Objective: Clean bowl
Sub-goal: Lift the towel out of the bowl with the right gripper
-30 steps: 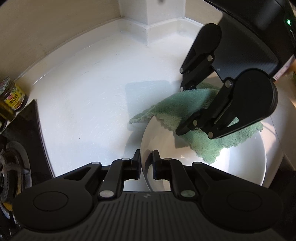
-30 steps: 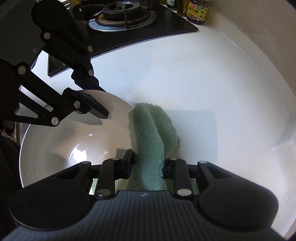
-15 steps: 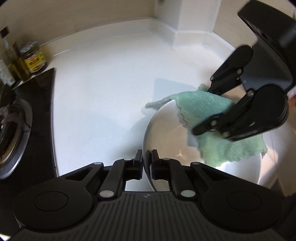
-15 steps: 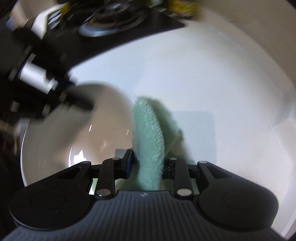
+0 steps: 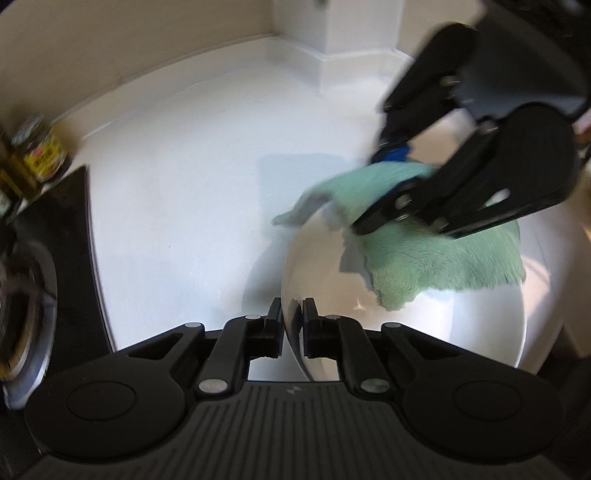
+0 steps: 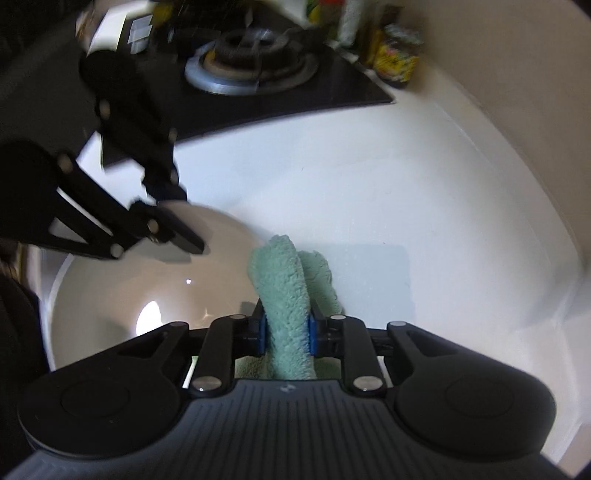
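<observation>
Left wrist view: left tongs (image 5: 292, 317) clamped on the near rim of the white bowl (image 5: 461, 332), one finger outside the wall, one inside, jaws nearly together with only the thin rim between them. Bowl sits on the white tabletop (image 5: 177, 192), toward the right of this view. Green cloth (image 5: 436, 258) draped across the far part of the bowl, one corner trailing over the rim onto the tabletop. Right tongs (image 5: 373, 192) come in from the upper right, blurred, tips down in the cloth.

Right wrist view: right tongs (image 6: 286, 330) grip a bunched fold of the green cloth (image 6: 284, 291); blue pads press it from both sides. Jaws have just been closing in on the cloth. Fold stands up between the fingers and leans over the bowl's rim, at the right edge of the bowl (image 6: 122, 280). Left tongs (image 6: 177, 221) enter from the left, blurred, pinching the far rim. Two bright glints on the bowl's inner surface.

Surroundings: black hob with a gas burner (image 6: 251, 66) beyond the bowl; jar with a yellow label (image 6: 397, 59) near the wall at the hob's corner. Same jar (image 5: 42, 155) at far left of the left wrist view. Tabletop meets a pale wall with a boxed corner (image 5: 354, 33). Faint square patch (image 6: 373, 284) on the tabletop just beside the cloth.
</observation>
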`<state>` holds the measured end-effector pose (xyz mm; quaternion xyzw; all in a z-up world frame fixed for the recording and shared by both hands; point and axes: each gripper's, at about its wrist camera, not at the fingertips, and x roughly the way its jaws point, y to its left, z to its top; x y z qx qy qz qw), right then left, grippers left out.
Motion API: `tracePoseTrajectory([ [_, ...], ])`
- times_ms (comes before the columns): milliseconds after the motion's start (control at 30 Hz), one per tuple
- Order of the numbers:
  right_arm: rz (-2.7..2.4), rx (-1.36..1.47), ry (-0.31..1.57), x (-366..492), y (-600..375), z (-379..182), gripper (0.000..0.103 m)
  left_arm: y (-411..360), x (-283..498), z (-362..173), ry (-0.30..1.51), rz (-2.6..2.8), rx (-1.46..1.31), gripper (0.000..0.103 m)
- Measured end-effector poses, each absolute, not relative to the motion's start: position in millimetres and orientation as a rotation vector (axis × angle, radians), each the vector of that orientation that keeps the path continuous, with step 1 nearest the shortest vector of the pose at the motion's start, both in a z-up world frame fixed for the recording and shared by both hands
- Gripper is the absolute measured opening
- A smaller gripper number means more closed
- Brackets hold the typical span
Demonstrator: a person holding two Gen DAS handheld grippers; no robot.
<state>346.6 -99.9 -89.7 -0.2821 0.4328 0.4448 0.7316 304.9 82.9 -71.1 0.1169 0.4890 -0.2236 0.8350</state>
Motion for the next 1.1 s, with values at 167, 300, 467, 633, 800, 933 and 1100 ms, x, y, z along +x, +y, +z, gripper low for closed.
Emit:
tracePoseTrajectory([
  [167,0.901,-0.339,0.911,339,-155,-65,0.019,83,304,-72,1.036,-0.463,0.242,0.008],
  [300,0.806,-0.085,0.86,319,-209,-55,0.023,82,304,-72,1.037,-0.459,0.245,0.008],
  [467,0.71,0.04,0.865,296,-243,-71,0.02,77,304,-72,1.044,-0.447,0.274,0.009],
  [633,0.652,0.089,0.941,281,-255,-103,0.01,73,306,-72,1.058,-0.437,0.275,0.01],
  [800,0.582,0.092,0.938,258,-255,-118,0.011,68,304,-72,1.063,-0.42,0.289,0.01],
  [933,0.61,0.412,0.986,245,-277,-131,0.013,70,312,-72,1.071,-0.428,0.284,0.01],
  [1100,0.47,0.695,0.935,224,-311,-135,0.029,72,315,-75,1.07,-0.443,0.293,0.01],
])
